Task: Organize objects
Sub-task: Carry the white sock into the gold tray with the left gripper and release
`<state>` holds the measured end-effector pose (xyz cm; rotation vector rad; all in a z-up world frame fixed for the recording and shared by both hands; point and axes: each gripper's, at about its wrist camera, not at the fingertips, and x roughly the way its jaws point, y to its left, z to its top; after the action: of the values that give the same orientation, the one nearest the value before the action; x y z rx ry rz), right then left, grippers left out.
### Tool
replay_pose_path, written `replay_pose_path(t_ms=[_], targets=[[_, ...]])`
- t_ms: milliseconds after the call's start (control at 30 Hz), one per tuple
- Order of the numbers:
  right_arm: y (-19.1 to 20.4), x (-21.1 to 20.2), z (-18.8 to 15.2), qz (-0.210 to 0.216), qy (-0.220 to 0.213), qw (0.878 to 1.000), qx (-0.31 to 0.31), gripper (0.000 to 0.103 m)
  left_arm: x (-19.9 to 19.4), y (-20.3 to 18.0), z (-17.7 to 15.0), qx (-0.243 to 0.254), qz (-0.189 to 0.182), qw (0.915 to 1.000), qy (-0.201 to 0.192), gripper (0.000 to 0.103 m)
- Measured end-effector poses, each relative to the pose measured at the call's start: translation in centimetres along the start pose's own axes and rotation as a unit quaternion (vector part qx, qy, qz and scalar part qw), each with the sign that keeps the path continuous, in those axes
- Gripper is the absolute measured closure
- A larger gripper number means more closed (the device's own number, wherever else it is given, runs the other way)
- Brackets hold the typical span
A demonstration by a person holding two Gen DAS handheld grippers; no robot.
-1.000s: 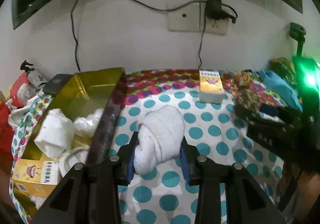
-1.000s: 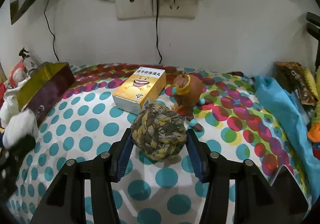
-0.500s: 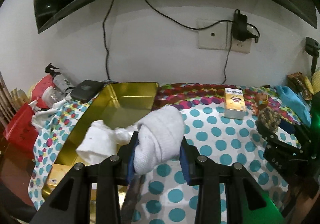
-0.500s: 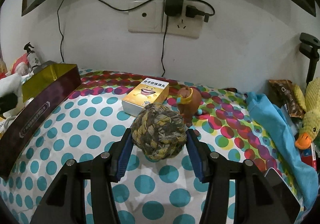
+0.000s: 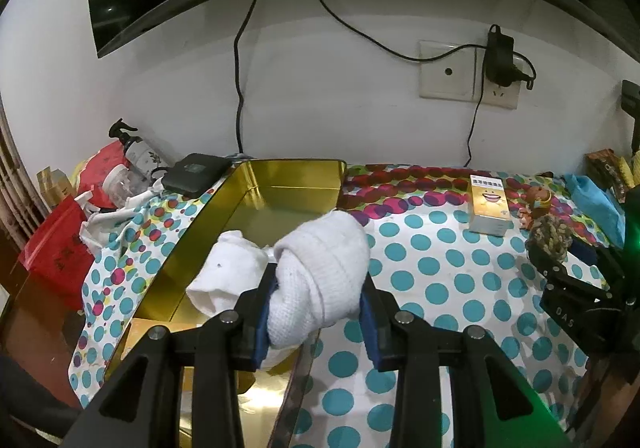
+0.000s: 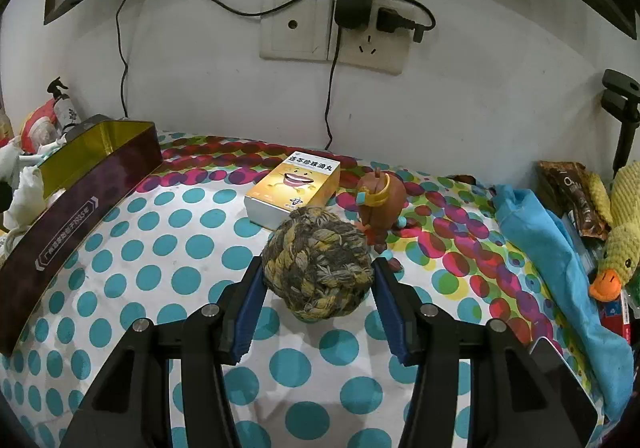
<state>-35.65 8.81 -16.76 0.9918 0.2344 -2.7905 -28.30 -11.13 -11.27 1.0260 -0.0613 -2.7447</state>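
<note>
My left gripper (image 5: pixel 316 296) is shut on a rolled white sock (image 5: pixel 320 272) and holds it above the right wall of the gold tin box (image 5: pixel 288 184). Another white sock (image 5: pixel 228 272) lies in the box. My right gripper (image 6: pixel 318 288) is shut on a woven rope ball (image 6: pixel 318 272) above the polka-dot cloth (image 6: pixel 168 248). The right gripper with the ball also shows in the left wrist view (image 5: pixel 548 244). The box also shows at the left in the right wrist view (image 6: pixel 92 152).
A yellow medicine box (image 6: pixel 296 184) and a brown toy figure (image 6: pixel 378 196) lie behind the ball. A blue cloth (image 6: pixel 536 232), a plush duck (image 6: pixel 616 252) and snack packets crowd the right. Bottles, red bags (image 5: pixel 60 244) and a black device (image 5: pixel 196 172) sit left of the tin.
My left gripper has risen and moved left with the sock, from over the cloth to over the box's wall. The right gripper has lifted the ball slightly and drawn back.
</note>
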Motion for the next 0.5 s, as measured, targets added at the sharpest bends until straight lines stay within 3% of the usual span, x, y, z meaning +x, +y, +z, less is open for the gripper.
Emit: replay_pose_path(t_ms=[500], targets=[[0.0, 0.2, 0.0, 0.001, 0.006, 1.000, -0.001, 0.053, 0.7, 3.7, 0.4, -0.021, 0.033, 0.9992, 0.001, 0.067]])
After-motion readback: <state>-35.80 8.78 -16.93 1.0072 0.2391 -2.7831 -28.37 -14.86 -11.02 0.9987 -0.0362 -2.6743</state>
